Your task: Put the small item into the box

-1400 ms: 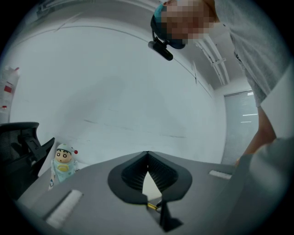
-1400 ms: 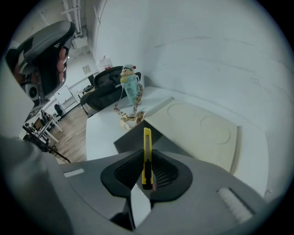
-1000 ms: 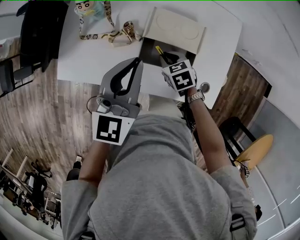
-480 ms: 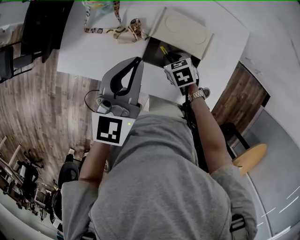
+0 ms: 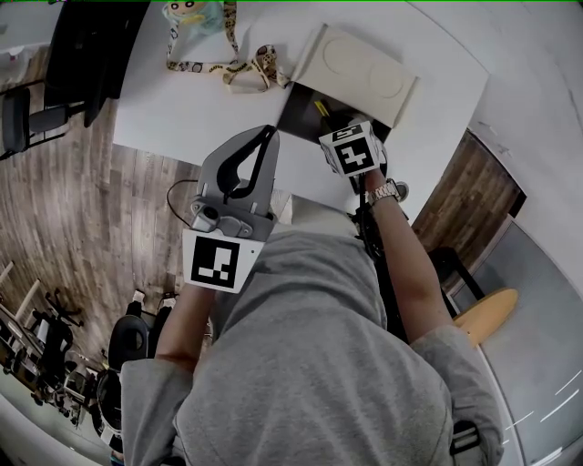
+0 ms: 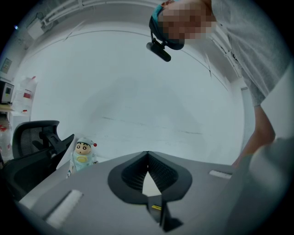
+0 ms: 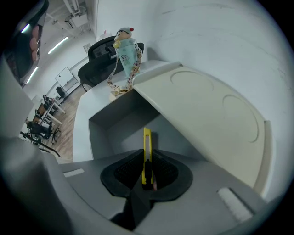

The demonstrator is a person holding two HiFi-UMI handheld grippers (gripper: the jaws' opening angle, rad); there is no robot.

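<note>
A yellow utility knife (image 7: 147, 140) stands upright between the pads of my right gripper (image 7: 147, 158), which is shut on it. The knife's tip (image 5: 320, 107) hangs over the dark inside of the open grey box (image 5: 299, 102), whose pale lid (image 5: 363, 71) leans back behind it. In the right gripper view the box's inside wall (image 7: 117, 120) lies just below the knife and the lid (image 7: 209, 112) slopes to the right. My left gripper (image 5: 267, 133) is held up near the table's front edge, left of the box, jaws together and nothing in them (image 6: 147, 155).
A cartoon-figure bottle (image 5: 193, 13) with a patterned lanyard (image 5: 239, 65) lies on the white table (image 5: 182, 100) left of the box. A black office chair (image 5: 86, 45) stands at the table's left end. Wooden floor lies below the table's edge.
The head view has shifted a little. My right gripper stays over the box with the knife in it. The left gripper sits slightly lower in the picture.
</note>
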